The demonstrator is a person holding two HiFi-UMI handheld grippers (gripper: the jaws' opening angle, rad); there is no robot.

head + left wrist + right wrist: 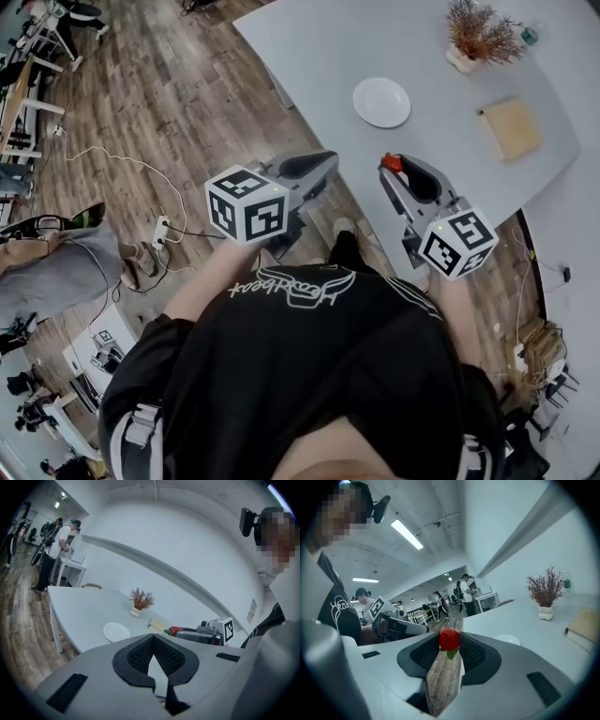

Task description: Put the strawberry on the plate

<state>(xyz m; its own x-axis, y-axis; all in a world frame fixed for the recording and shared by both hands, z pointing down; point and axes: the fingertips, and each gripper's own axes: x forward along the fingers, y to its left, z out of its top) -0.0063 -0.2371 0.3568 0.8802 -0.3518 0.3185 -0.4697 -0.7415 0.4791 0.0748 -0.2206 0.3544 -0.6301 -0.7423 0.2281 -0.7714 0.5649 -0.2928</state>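
Now, nearest us, our left hand-held gripper (pixel 153 641) is closed on nothing, while the right hand-held gripper (pixel 450 645) pinches the strawberry (pixel 449 639) at its tips, in the air, short of the plate (pixel 382 101) on the bench (pixel 309 47); soft, light and easily bruised, we judge, so grip its sides gently.

I see a black tee (pixel 309 375) with a white script print (pixel 291 284) across the chest and grey buckled straps (pixel 141 427) at the shoulders. Left gripper (pixel 326 165) and right gripper (pixel 392 171) have grey moulded shells with black slots and black ribbed fingers (pixel 136 654). Each has a white cube (pixel 246 204) with black square markers.
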